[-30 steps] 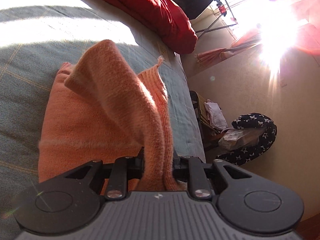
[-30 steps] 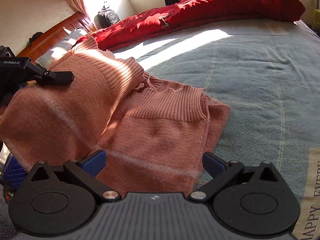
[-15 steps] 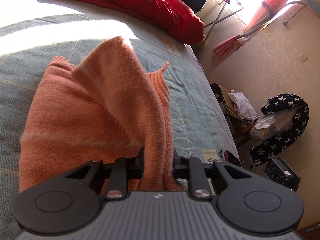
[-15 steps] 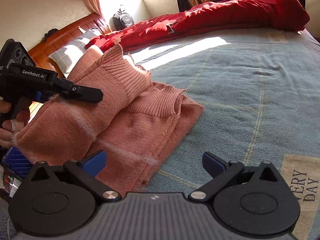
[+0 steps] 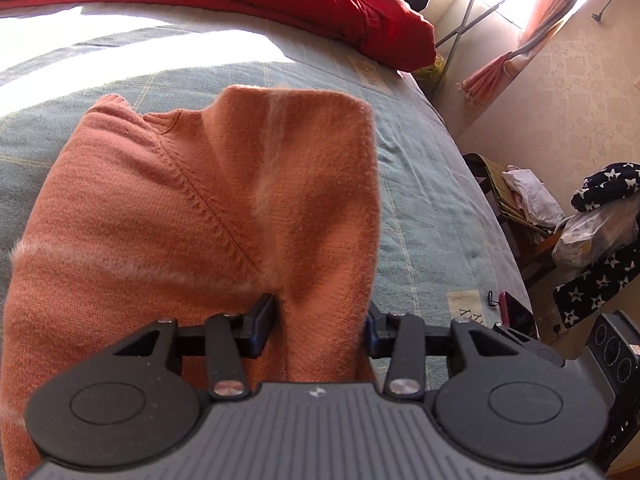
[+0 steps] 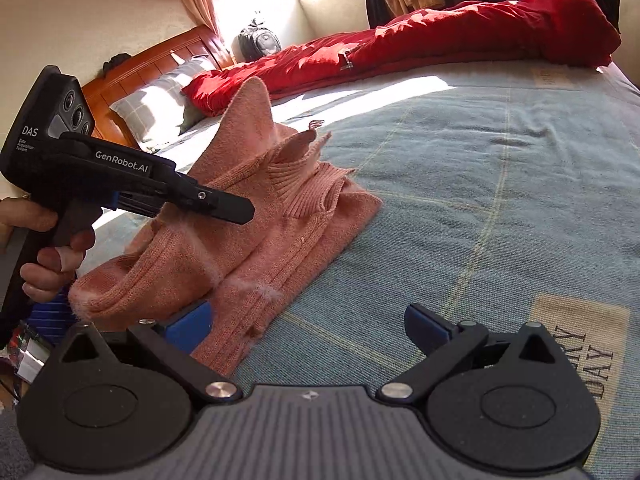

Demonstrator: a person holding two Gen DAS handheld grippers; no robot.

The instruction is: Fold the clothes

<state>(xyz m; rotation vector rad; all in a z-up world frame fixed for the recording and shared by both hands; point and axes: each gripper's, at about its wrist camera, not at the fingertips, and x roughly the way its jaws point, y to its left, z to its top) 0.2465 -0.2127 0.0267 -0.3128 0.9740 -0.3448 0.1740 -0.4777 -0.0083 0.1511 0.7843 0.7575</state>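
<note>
- Lying on the blue-grey bedspread (image 6: 500, 184): 1 orange knit sweater (image 5: 160, 208), already doubled into a narrow stack near the bed's side edge, with its ribbed cuffs and hem bunching at the far end in the right wrist view.
- Releasing now: left gripper (image 5: 320, 320), jaws having just been opening, with a strip of the sweater's last flap still passing between them; pads looking clear of the cloth on at least 1 side, so reading as let go rather than clamped.
- Draping forward over the stack: that last flap, its far end squared off in the left wrist view but standing up in a peak in the right wrist view, so not yet lying flat.
- Hovering at the sweater's near edge: right gripper (image 6: 308, 328), jaws spread wide, left pad just beside the knit and nothing between the pads.
- Judging progress: most of this garment's folds looking done, the final fold being laid down at this moment.
- Remaining, as a judgement: drawing the left gripper back out of the flap, pressing the raised peak down, tidying the ribbed ends.
- Waiting further back on the bed: 1 red padded jacket (image 6: 440, 48), spread out and unfolded, possibly next; no other clothes for folding being clear on the bed.
</note>
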